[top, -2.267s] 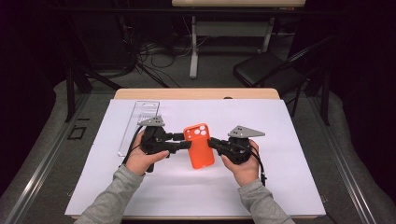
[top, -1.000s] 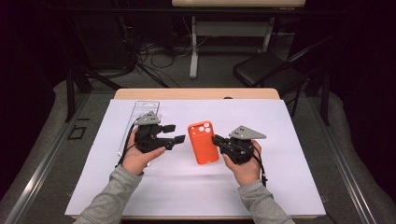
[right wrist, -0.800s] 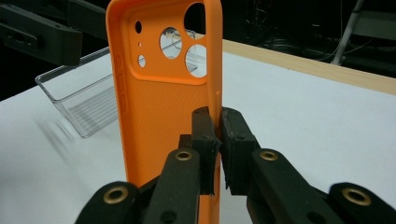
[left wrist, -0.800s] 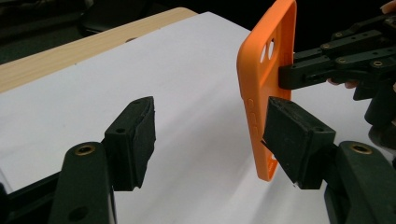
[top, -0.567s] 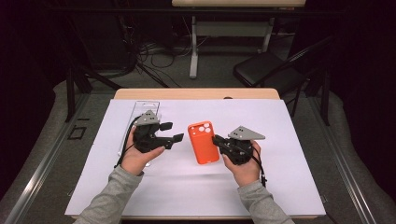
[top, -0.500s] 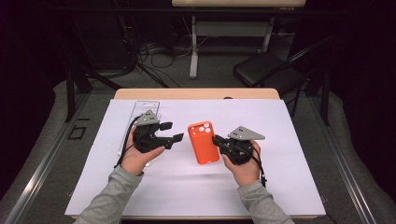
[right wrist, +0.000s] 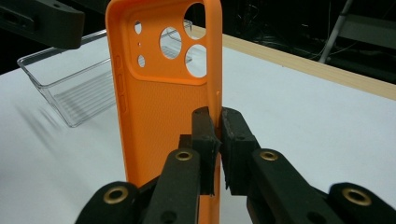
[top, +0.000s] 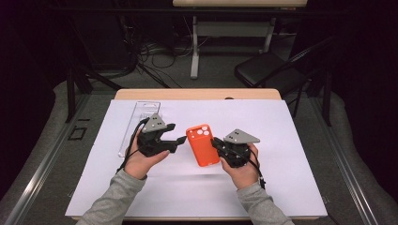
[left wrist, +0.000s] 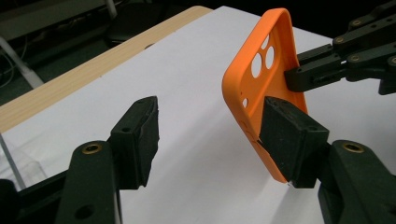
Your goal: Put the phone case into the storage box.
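An orange phone case [top: 204, 145] with round camera holes hangs over the white paper. My right gripper [top: 215, 143] is shut on its right edge. In the right gripper view the case [right wrist: 159, 116] stands upright, its rim pinched between the pads of that gripper [right wrist: 218, 126]. My left gripper [top: 178, 132] is open a short way left of the case. Its jaws have just been closing a little with nothing between them. In the left gripper view the case [left wrist: 243, 88] stands just beyond the right-hand pad of my left gripper [left wrist: 212, 130]. Farther right in that view is the right gripper [left wrist: 299, 77].
A clear plastic tray [top: 141, 117] lies at the paper's far left corner, behind the left hand; it is also in the right gripper view [right wrist: 70, 88]. White paper [top: 291, 140] covers most of the wooden table [top: 197, 93]. A dark chair [top: 267, 70] and cables sit beyond it.
Since the earliest frame the left gripper has let go of the case's left side and drawn back to the left. Over the last second both hands and the case stay put.
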